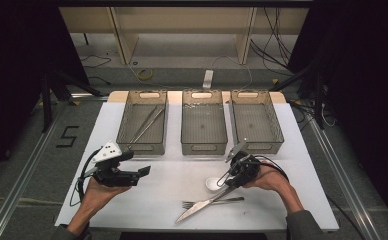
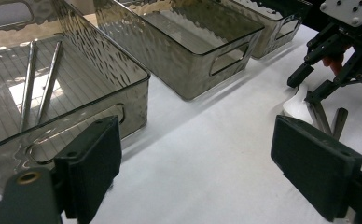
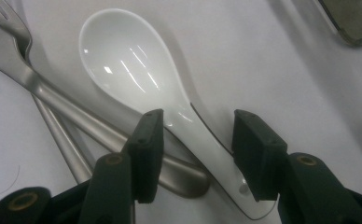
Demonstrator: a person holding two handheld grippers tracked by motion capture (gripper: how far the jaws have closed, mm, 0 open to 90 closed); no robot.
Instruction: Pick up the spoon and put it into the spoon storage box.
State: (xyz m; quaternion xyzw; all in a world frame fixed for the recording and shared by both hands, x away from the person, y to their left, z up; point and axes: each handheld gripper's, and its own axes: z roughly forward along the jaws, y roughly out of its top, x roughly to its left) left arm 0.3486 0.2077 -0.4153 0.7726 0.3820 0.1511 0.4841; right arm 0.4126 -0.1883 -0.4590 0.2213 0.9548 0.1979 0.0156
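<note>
White spoon [image 3: 137,70] lies near the table's [image 1: 147,200] front edge, right of centre, its handle between the right gripper's [image 3: 195,149] half-narrowed jaws, which aren't yet pressing it. Grasping seems in hand; next, pinch the handle clear of the knife [image 3: 53,100] beneath. Left gripper [image 2: 193,163] waits wide open, holding nothing.

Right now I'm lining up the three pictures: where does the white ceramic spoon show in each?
High view: white ceramic spoon lies low, right of centre, by the right claw.
Left gripper view: its white edge peeks out at right, under the far claw.
Right gripper view: centre, handle between the pads.
Shared landmark: the steel table knife beside it.
</note>
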